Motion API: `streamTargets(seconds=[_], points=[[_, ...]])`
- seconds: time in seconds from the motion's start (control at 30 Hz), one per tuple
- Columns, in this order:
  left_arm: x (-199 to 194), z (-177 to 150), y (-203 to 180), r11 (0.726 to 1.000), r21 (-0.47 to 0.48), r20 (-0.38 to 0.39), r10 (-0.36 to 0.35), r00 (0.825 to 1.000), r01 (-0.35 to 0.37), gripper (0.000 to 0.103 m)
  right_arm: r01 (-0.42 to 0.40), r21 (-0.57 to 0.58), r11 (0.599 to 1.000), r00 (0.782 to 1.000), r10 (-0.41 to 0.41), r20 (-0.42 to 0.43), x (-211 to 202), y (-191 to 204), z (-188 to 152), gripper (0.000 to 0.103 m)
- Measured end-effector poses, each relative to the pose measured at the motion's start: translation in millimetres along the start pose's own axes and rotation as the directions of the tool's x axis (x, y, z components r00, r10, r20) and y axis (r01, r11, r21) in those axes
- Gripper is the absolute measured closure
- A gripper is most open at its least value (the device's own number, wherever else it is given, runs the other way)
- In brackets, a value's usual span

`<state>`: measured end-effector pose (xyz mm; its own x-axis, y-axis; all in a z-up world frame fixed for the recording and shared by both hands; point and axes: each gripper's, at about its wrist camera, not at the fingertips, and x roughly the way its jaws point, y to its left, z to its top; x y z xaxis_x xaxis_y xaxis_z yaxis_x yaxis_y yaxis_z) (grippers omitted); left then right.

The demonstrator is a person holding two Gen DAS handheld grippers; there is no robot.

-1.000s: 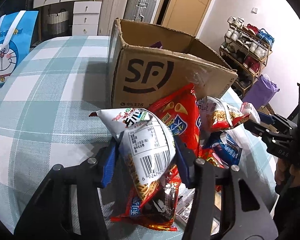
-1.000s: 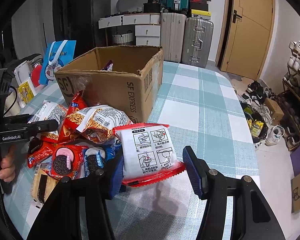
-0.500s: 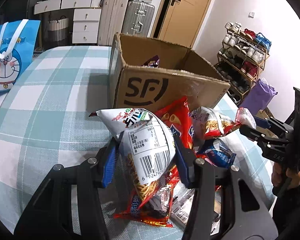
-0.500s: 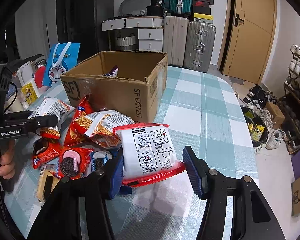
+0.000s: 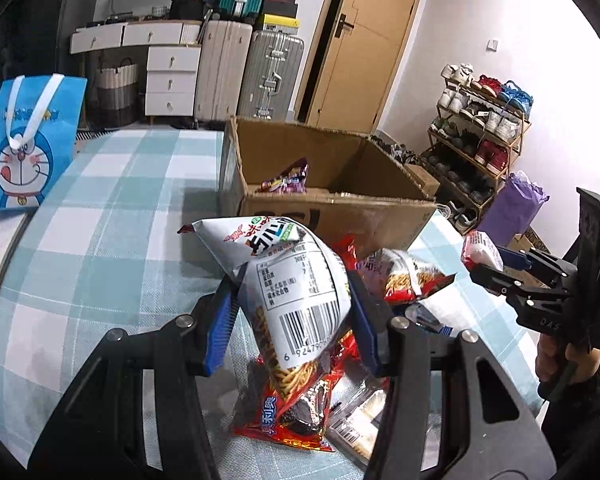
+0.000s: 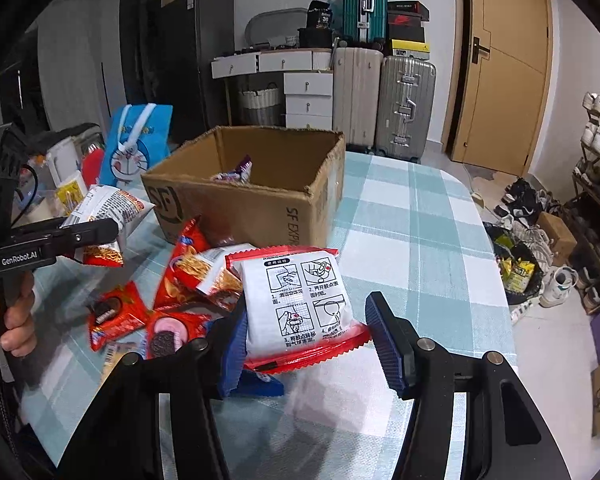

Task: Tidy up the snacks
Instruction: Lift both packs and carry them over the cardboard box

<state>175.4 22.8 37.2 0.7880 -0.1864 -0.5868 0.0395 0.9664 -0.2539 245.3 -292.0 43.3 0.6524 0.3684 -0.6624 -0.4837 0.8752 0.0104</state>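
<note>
Holding a snack in each tool, you were in the carrying step of the sort, both packs off the surface [image 6: 412,216] and the box [image 5: 340,204] just ahead. Your left tool [image 5: 292,312] was clamped on a white noodle bag [image 5: 296,280], its blue pads pressed into both sides above the barcode; the bag hung over the pile [image 5: 300,412] of red packets near the box's front wall. Your right tool [image 6: 308,332] carried a white pack [image 6: 300,300] with a red crimped edge, though only its left pad plainly touched the pack and a gap showed at the right pad, so I judged that grip less sure. The box stood open-topped on the checked surface, one purple packet [image 6: 236,172] already inside. The next move, as I read it, called for raising each bag clear of the near cardboard rim, bringing it over the opening, and only then spreading the pads. The noodle bag is puffy and light, so it may catch on the rim if you come in low. Several snacks remained loose beside the box.
</note>
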Motion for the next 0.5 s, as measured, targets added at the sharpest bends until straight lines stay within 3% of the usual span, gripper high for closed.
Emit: streamTargets(seconds=[0.5], points=[[-31.5, 36.8, -12.9, 1.000, 0.000, 0.080, -0.012, 0.997, 0.012, 0.054, -0.058, 0.005, 0.998, 0.994, 0.057, 0.088, -10.4, 20.0, 14.4, 0.046]])
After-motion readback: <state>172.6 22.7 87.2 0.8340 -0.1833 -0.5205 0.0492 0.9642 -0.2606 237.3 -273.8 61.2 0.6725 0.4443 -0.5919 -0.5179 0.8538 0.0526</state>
